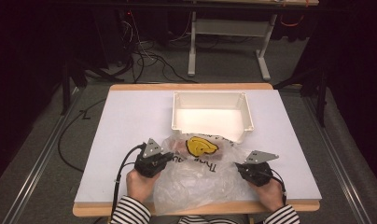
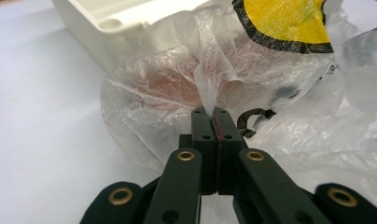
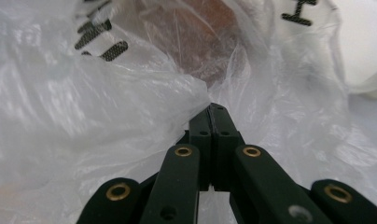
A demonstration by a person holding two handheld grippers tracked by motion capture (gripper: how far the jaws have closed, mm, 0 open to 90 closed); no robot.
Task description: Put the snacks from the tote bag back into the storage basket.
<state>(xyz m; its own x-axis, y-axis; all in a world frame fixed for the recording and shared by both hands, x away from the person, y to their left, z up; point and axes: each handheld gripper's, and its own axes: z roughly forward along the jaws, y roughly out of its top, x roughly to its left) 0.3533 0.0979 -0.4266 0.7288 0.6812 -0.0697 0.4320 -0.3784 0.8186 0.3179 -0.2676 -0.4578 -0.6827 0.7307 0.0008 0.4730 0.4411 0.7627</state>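
Note:
A clear plastic bag with a yellow smiley face and black lettering lies crumpled at the table's near edge. Something reddish-brown shows through the film inside it. My left gripper holds the bag's left side; in the left gripper view its jaws are pressed together on a pinched fold of film. My right gripper sits at the bag's right side. In the right gripper view its jaws are closed on a gathered pleat of the bag.
An empty white plastic bin stands just beyond the bag at the middle of the white table. The bin's corner is close behind the bag. Cables trail from both grippers toward the person's striped sleeves.

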